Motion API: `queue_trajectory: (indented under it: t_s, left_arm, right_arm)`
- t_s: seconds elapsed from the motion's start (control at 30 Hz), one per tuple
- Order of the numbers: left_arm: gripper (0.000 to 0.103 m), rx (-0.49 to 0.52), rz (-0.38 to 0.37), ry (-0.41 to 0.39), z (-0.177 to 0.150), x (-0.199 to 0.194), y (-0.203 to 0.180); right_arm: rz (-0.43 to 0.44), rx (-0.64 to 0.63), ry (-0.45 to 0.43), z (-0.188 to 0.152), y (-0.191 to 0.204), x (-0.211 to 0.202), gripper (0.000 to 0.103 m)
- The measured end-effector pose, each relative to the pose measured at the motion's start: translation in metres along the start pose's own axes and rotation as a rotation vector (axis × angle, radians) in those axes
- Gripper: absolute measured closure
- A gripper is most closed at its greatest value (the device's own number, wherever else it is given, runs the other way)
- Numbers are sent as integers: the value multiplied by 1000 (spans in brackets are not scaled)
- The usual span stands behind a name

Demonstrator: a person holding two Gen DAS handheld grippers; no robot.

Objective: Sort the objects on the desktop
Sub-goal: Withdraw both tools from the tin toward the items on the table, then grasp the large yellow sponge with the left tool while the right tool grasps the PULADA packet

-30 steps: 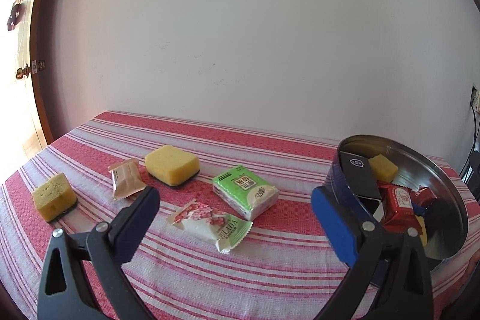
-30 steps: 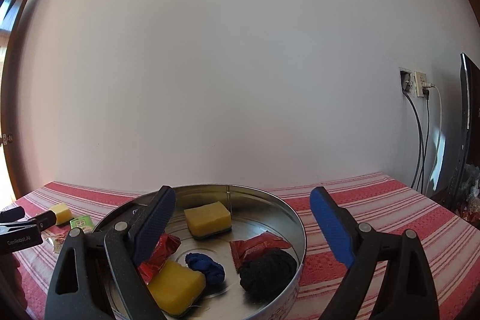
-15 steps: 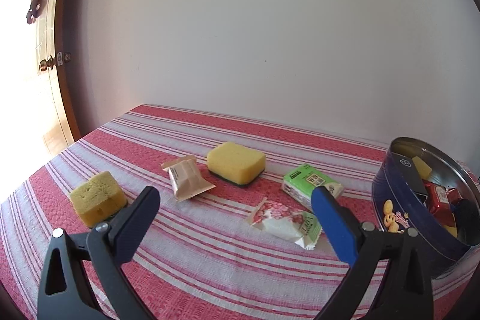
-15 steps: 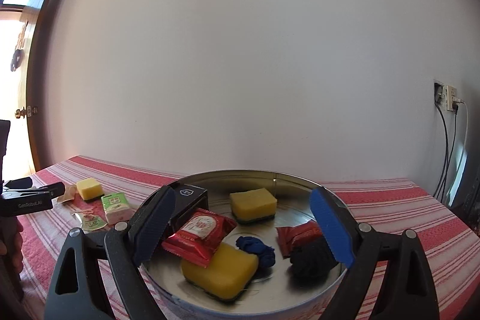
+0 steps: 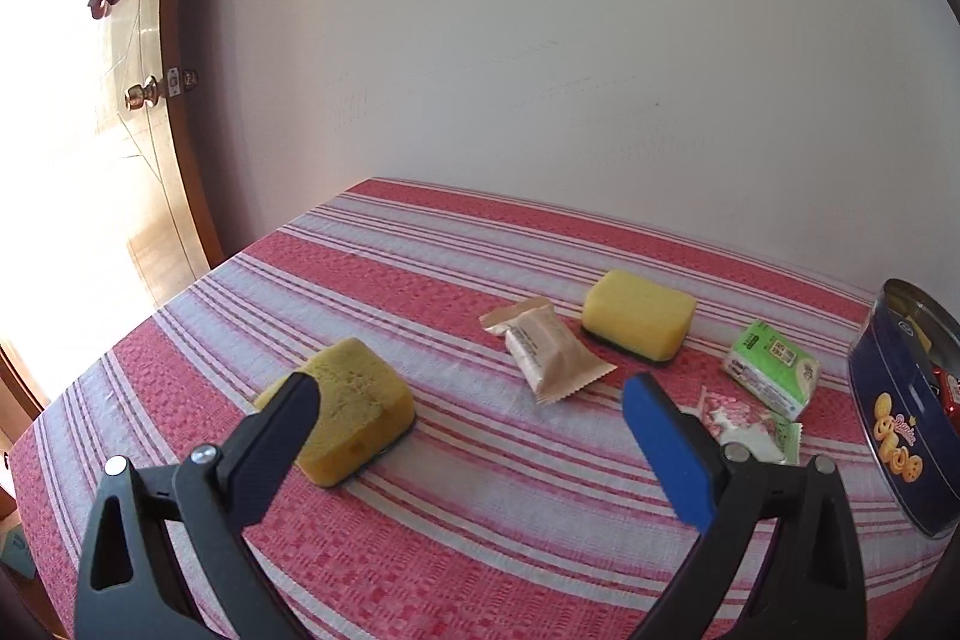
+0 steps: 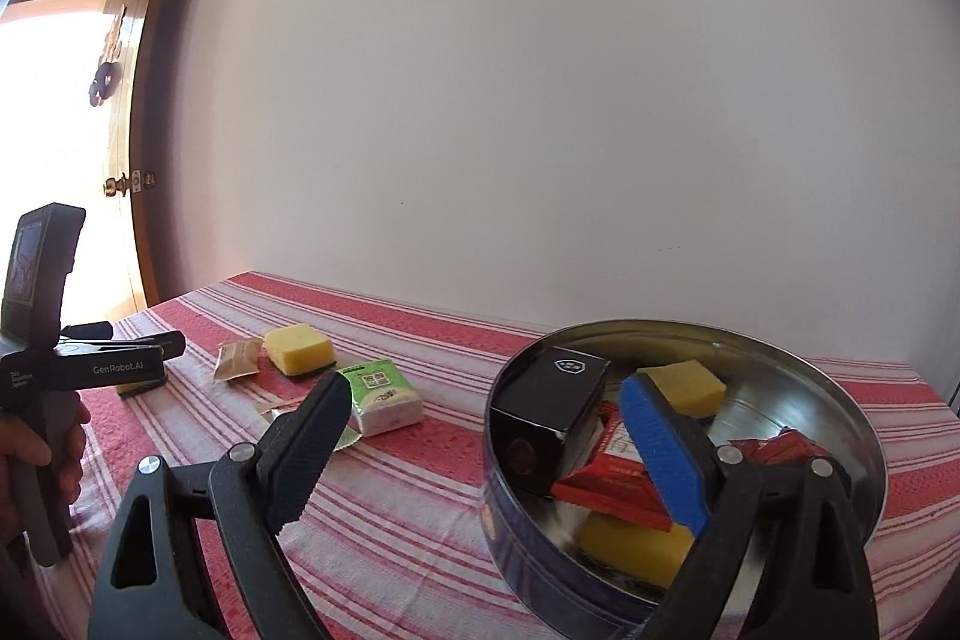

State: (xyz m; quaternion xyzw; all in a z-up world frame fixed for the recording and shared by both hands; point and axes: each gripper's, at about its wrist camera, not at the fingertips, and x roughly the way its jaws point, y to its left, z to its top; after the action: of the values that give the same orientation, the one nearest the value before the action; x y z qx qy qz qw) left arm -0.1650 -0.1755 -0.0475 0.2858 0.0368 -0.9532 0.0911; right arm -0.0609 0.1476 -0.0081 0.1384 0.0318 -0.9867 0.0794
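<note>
My left gripper (image 5: 468,394) is open over the striped cloth, with a porous yellow sponge (image 5: 348,418) by its left finger. Beyond lie a beige snack packet (image 5: 549,349), a smooth yellow sponge (image 5: 639,313), a green tissue pack (image 5: 771,367) and a pink-and-white packet (image 5: 750,427). My right gripper (image 6: 486,406) is open, empty, at the near left rim of the round blue tin (image 6: 690,466). The tin holds a black box (image 6: 549,403), red packets (image 6: 612,478) and yellow sponges (image 6: 684,385). The left gripper (image 6: 171,343) shows at the far left of the right wrist view.
A red and white striped cloth (image 5: 456,280) covers the table, which ends at a white wall. A wooden door (image 5: 84,130) with a brass knob stands at the left. A hand (image 6: 36,454) grips the left tool.
Both views have swung left. The tin slid to the right edge of the left view and the porous sponge came near its left finger. The right view now shows the loose items and the left tool.
</note>
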Motion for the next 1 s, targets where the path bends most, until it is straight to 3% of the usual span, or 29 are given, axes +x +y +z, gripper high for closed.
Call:
queue_trajectory:
  t_s: [0.27,0.47,0.7,0.8,0.87,1.0]
  left_arm:
    - [1,61,54,154,4,39,28]
    - [1,16,51,210,4,53,44]
    - [1,10,35,294,5,72,49]
    - [0,5,37,353,3,84,49]
    - [1,-24,26,361,2,87,53]
    - [0,-26,38,361,2,87,50]
  right_arm:
    - [146,-46,96,3,50,35,10]
    - [263,-114,226,3,85,70,32]
    - [397,-138,405,-3,113,125,36]
    - [372,-151,488,-9,121,145,47]
    - [324,-143,502,-10,120,153,47]
    - [347,-145,576,-15,118,172,45]
